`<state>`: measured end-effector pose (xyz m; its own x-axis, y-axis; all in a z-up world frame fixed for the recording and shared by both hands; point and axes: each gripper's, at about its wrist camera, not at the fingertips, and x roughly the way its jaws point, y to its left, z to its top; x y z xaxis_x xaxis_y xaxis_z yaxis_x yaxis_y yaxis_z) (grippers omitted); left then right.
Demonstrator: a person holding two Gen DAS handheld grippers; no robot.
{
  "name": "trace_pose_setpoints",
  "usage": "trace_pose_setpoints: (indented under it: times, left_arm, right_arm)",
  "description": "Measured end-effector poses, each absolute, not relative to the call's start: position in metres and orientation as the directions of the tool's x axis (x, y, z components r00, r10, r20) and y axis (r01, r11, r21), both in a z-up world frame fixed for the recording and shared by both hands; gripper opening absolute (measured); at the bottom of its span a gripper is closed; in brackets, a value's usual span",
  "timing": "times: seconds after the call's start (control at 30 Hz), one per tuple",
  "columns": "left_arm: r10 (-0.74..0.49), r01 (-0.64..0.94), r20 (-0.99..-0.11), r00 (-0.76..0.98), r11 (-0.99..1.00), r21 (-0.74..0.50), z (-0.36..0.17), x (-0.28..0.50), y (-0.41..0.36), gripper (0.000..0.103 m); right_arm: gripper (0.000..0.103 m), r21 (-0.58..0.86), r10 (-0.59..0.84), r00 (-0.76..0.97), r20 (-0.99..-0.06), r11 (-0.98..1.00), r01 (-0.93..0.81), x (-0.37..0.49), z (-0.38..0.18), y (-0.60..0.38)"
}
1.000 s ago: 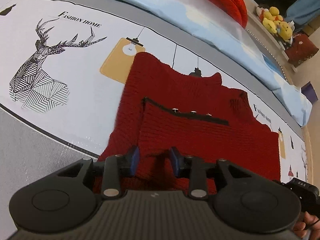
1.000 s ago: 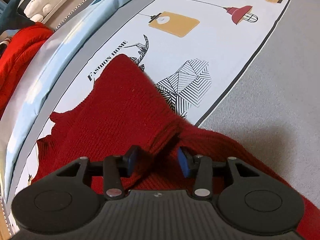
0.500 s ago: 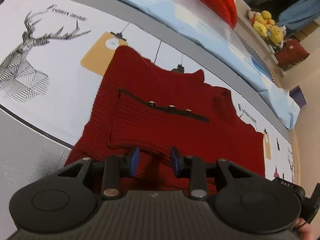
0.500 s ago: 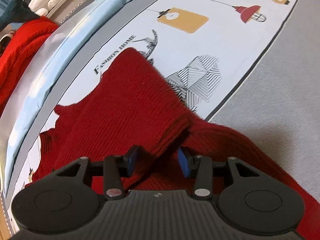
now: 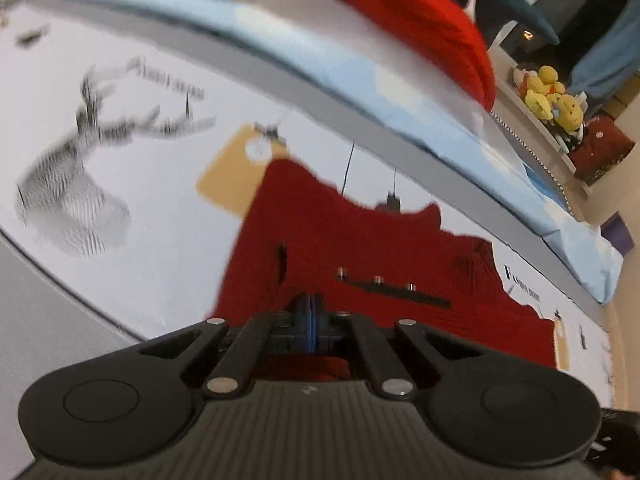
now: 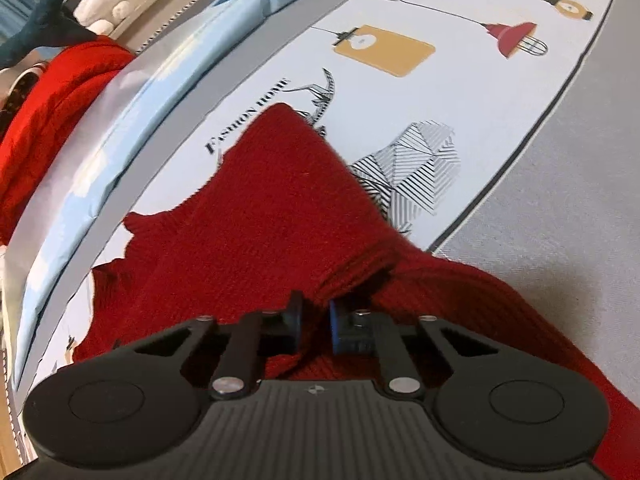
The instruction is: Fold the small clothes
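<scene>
- Left wrist view: the dark red knitted sweater (image 5: 360,248) lies flat on the printed bedsheet (image 5: 160,216), its black button strip (image 5: 396,292) facing up. The left gripper (image 5: 309,312) hangs over the sweater's near edge with its blue pads pressed fully together; whether any knit is pinched between them cannot be told. The view is blurred.
- Right wrist view: the right gripper (image 6: 314,322) sits at the sweater's (image 6: 256,216) near hem, its jaws closing with a raised fold of the red knit between the pads. A brighter red garment (image 6: 44,120) lies beyond the sheet's (image 6: 440,100) far edge.
</scene>
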<state>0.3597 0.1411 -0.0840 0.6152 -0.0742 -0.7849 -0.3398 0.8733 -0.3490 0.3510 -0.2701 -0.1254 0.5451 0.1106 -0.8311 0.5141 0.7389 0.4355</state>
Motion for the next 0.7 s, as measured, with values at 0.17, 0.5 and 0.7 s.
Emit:
trace_pose_setpoints:
  times: [0.17,0.5,0.7]
  left_arm:
    - [-0.254,-0.361,-0.762,0.596,0.762,-0.537,-0.083,0.357,0.151,0.002]
    - [-0.285,-0.436,-0.815,0.504,0.731,-0.525,-0.119,0.363,0.152,0.035]
    - [-0.176,-0.381,-0.801,0.573,0.807,-0.450,-0.100,0.362,0.145,0.009]
  right_arm:
    - [0.011,0.444,0.104,0.583,-0.805,0.759,0.477,0.349,-0.110,-0.265]
    - [0.032,0.409,0.113,0.487,-0.866,0.720,0.561,0.351,-0.132,-0.276]
    - [0.012,0.431,0.139,0.507,-0.851,0.736,0.522,0.351,-0.134,-0.274]
